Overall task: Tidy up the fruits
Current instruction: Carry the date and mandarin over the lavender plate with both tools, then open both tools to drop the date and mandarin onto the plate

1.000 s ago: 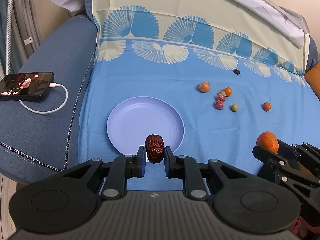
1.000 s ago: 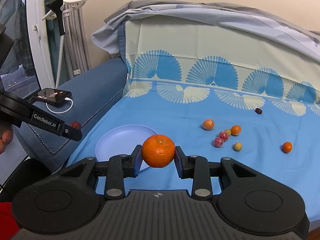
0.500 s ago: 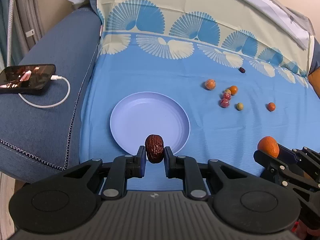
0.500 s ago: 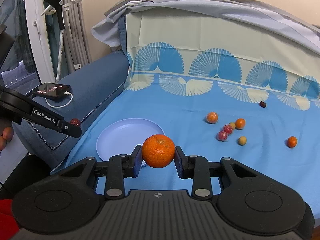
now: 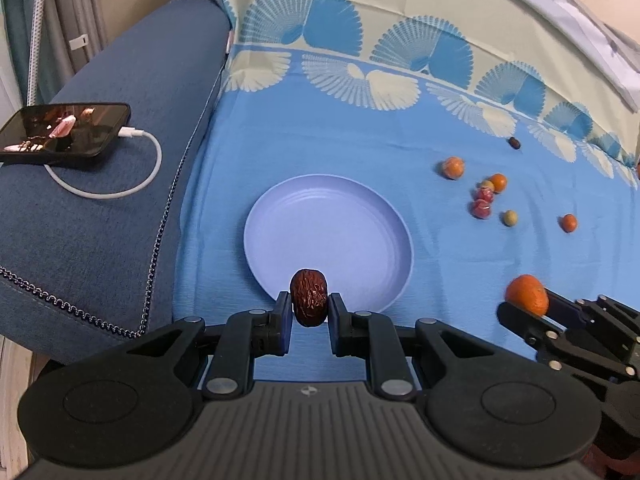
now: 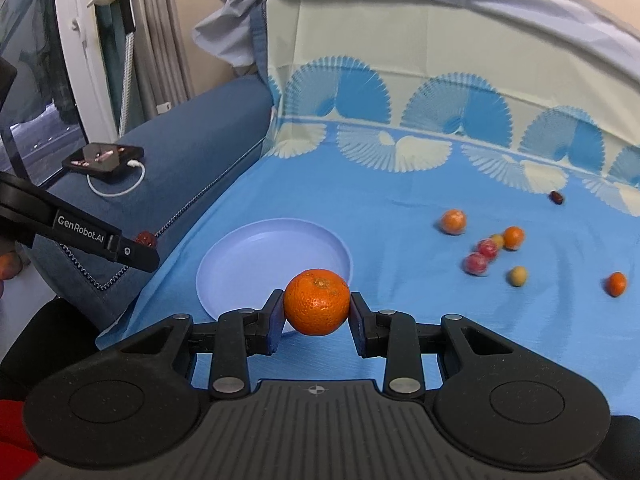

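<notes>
1. Left claw (image 5: 309,312): clamped on a wrinkled dried date (image 5: 309,297), gripped across its narrow sides and held upright at the near rim of the plate, at its 6 o'clock. Judged ready for release into the dish.
2. Right claw (image 6: 316,312): clamped on a mandarin (image 6: 317,301) at its widest girth, stem scar up. It hangs near the plate's 5 o'clock edge; the wide grip suits a round, smooth-rolling fruit.
3. Plate (image 5: 280,216): lilac, shallow, nothing in it, lying flat on the blue sheet (image 5: 340,140) of the bed. Judged the collecting point, so no fruit is sorted yet.
4. Loose fruits, at the plate's 2 to 3 o'clock, well apart from it: an orange kumquat (image 5: 453,167); a cluster of two red fruits (image 5: 481,202), touching or nearly so; a pale green fruit (image 5: 510,218); a lone small orange one (image 5: 568,223).
5. Second date (image 5: 514,143): farthest, at 1 o'clock, near the fan-patterned border.
6. Phone (image 5: 64,132): on the sofa arm at 10 o'clock, charging by white cable.
</notes>
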